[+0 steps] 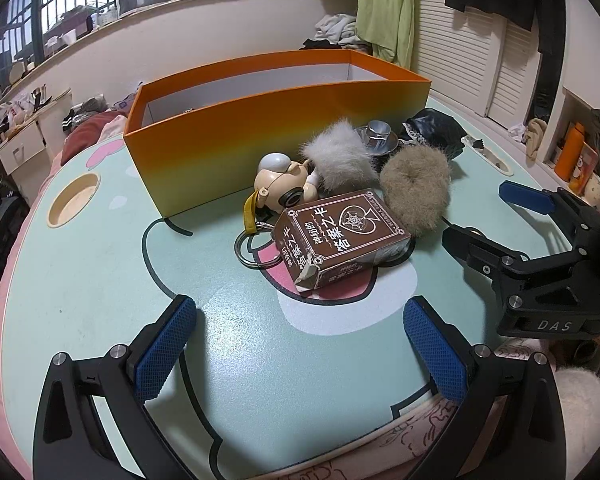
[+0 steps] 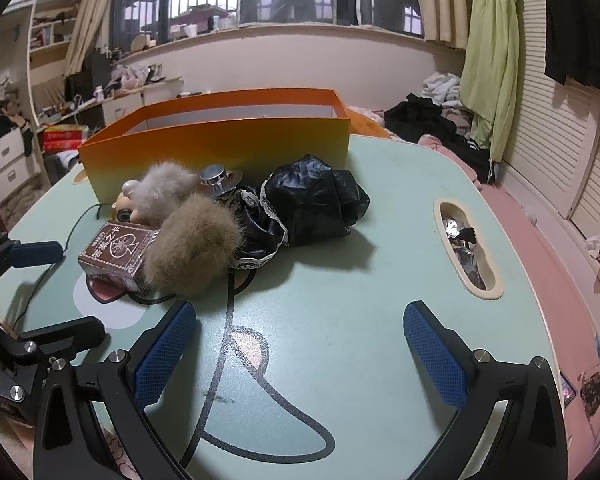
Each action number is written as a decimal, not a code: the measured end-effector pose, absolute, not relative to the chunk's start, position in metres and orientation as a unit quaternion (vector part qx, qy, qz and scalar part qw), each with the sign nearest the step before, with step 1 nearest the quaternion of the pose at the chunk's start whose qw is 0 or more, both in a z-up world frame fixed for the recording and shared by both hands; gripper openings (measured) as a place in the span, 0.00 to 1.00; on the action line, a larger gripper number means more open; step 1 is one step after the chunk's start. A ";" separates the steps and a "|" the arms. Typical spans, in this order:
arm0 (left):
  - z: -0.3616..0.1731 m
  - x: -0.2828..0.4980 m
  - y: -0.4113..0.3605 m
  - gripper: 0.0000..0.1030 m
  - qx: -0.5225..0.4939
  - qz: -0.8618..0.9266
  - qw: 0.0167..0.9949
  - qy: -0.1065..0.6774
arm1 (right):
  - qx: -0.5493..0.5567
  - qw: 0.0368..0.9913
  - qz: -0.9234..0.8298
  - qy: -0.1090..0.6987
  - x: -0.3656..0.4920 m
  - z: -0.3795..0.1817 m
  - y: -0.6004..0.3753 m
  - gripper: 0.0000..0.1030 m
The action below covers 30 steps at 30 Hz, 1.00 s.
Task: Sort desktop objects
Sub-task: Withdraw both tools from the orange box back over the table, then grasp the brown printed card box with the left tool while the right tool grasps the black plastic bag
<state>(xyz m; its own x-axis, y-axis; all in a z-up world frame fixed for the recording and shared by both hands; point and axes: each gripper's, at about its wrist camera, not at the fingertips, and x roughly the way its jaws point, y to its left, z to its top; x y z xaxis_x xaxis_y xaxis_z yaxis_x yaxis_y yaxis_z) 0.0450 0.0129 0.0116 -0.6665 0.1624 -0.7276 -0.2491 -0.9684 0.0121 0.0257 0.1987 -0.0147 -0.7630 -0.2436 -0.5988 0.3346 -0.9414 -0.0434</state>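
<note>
Pale green table [image 1: 100, 264] under both my spread, empty grippers; card box [image 1: 340, 240] lies dead ahead of my left gripper [image 1: 300, 344], nearer than my right gripper [image 2: 300, 348]; long axis slanted.

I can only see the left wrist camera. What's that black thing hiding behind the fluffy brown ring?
Observer: It's a crumpled shiny black bag. A black cloth with white lace trim lies between it and the fluffy brown ring.
Child: Is anything inside the slot in the table past it?
Observer: Yes, crumpled silver foil scraps lie in it.
Child: Is the right gripper holding something?
Observer: No, it is open, with only table between its fingers.
</note>
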 end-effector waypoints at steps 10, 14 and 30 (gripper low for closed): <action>0.012 0.046 0.012 1.00 -0.393 0.910 0.121 0.059 | 0.304 0.159 -0.937 0.073 0.026 -0.015 0.201 1.00; 0.021 0.048 0.013 1.00 -0.383 0.906 0.173 0.041 | 0.304 0.160 -0.937 0.070 0.027 -0.015 0.202 1.00; 0.022 0.014 0.029 0.67 -0.380 0.912 0.152 0.027 | 0.296 0.191 -0.935 -0.040 0.016 0.032 0.234 0.78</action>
<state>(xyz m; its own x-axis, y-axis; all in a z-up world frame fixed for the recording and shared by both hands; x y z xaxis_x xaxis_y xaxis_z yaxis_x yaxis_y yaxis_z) 0.0143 0.0292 0.0219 -0.6643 0.2574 -0.7018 -0.2988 -0.9520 -0.0663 0.0161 0.2342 0.0318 -0.7521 -0.3807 -0.5380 0.3335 -0.9239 0.1876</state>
